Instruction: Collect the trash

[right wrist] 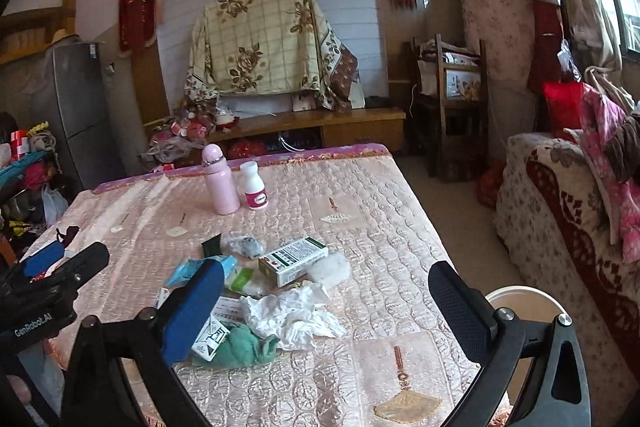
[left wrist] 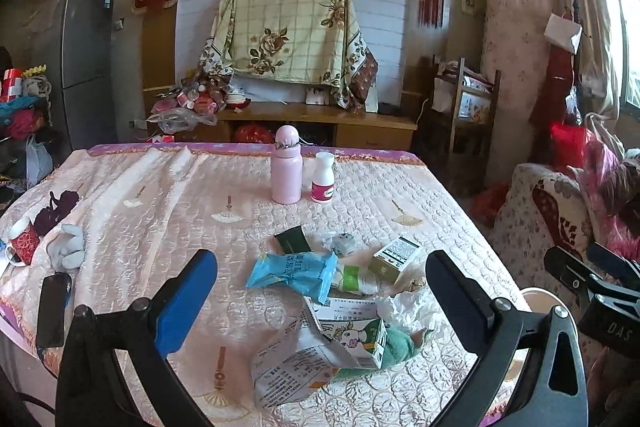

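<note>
Both tongs are standing wide open and carrying nothing. The left gripper [left wrist: 320, 303] is hovering over the pink quilted table cover [left wrist: 160, 195], with the trash pile lying between its jaws. The right gripper [right wrist: 324, 311] is hanging beside it, to the right, above the same pile.

The trash is lying bunched in one cluster at the near centre of the table. From the left wrist view, the torn milk carton [left wrist: 320, 347] is sitting at 6 o'clock in the pile, partly on a green cloth [left wrist: 400, 347]. A blue wrapper [left wrist: 292, 269] is lying at 10 o'clock, a small green box [left wrist: 394, 255] at 2 o'clock, and crumpled white tissue [left wrist: 408, 311] at 4 o'clock.

A white bin [right wrist: 524, 303] is standing off the table's right edge, at 3 o'clock from the pile. It appears placed there so that each item needs only a short carry.

The pink bottle [left wrist: 285, 167] and white bottle [left wrist: 323, 179] are standing upright at 12 o'clock, well apart from the pile, probably not trash.
</note>
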